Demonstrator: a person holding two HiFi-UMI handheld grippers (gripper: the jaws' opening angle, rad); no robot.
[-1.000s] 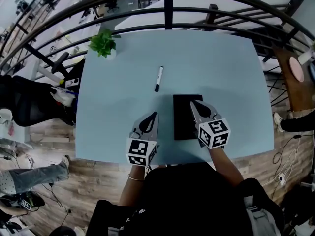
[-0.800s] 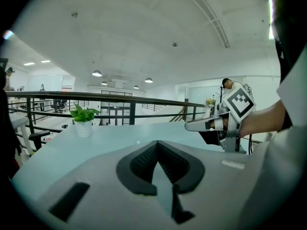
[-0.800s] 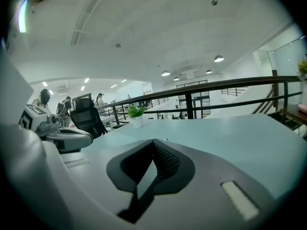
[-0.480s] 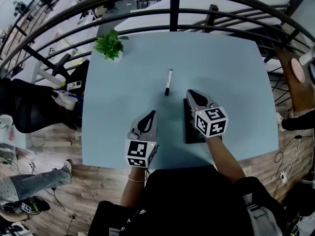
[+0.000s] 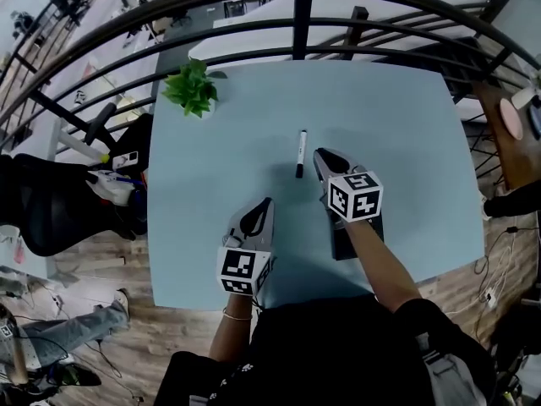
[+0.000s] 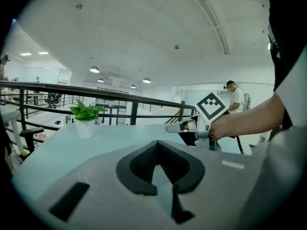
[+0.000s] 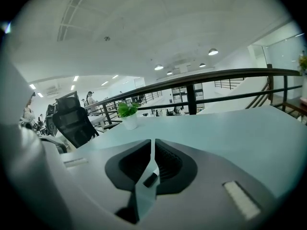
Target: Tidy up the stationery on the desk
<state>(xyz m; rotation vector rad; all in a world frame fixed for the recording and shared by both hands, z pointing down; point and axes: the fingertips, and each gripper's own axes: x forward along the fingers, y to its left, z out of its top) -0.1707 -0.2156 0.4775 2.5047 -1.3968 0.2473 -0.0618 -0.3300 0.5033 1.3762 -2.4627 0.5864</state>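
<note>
Nothing is tidied yet: the pen [image 5: 300, 153] lies loose on the worktop [image 5: 397, 125]. Your right gripper [image 5: 319, 154] fingers have just parted narrowly, empty beside it; your left gripper [image 5: 267, 201] fingers are closed, empty.

pen [image 5: 300, 153] on desk [image 5: 397, 117], beyond notebook [image 5: 341, 245]

The head view looks steeply down from above the person onto the whole pale blue surface [image 5: 397, 117], with the potted plant [image 5: 194, 91] at its far left corner and the railing [image 5: 296, 19] beyond. Each gripper view rides low, close behind its own jaws, facing nearly level across the surface. Both share the potted plant and railing. The left one also catches the right gripper [image 6: 169, 128].
</note>
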